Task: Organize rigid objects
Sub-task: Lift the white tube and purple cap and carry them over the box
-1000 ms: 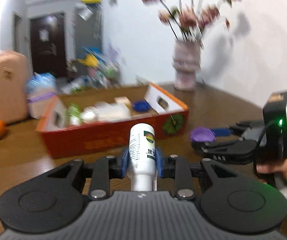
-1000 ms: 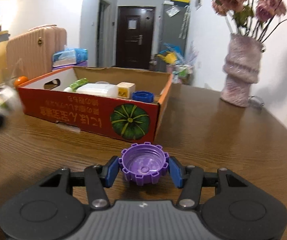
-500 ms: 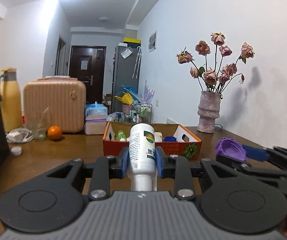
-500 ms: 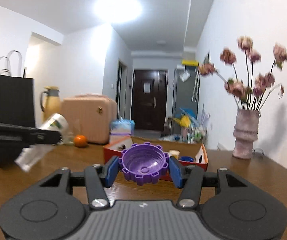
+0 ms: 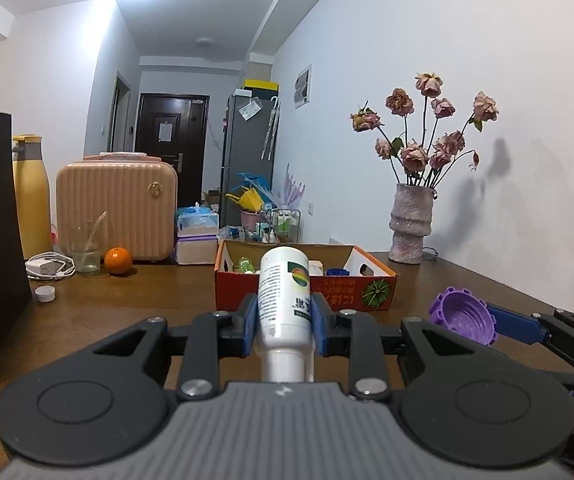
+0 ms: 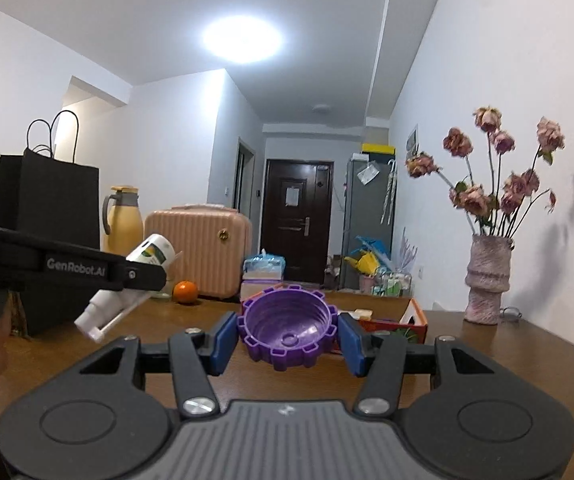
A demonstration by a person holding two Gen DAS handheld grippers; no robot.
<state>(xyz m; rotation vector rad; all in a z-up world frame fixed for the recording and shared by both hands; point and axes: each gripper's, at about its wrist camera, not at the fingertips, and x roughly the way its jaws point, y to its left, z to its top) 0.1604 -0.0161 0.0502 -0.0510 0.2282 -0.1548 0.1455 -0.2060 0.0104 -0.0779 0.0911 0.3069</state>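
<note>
Bottle (image 5: pixel 285 296), white plastic, green and rainbow label: clenched between the blue pads of the left gripper (image 5: pixel 285 318), base pointing away from the camera, neck and cap toward it; held in the air above the table (image 5: pixel 135 308). In the right wrist view the same bottle (image 6: pixel 127 284) appears at 9 o'clock, tilted, base up.

Cap (image 6: pixel 289 326), purple, notched rim, hollow side facing the camera: grasped on both sides by the right gripper (image 6: pixel 289 338), clear of the tabletop. From the left wrist view it sits at 3 o'clock (image 5: pixel 463 314).

Cardboard box (image 5: pixel 305 284), red-orange with a pumpkin print, open top: on the table at 12 o'clock beyond the bottle, holding several small items, among them a blue lid and a green-capped bottle.

Vase (image 5: pixel 411 224) with dried roses: on the table at 2 o'clock, against the wall.

Orange (image 5: pixel 118 261), glass (image 5: pixel 83 250), white charger with cable (image 5: pixel 49 268), small white cap (image 5: pixel 45 293): on the table at 10 o'clock.

Suitcase (image 5: pixel 117 206), pink: behind the orange.
</note>
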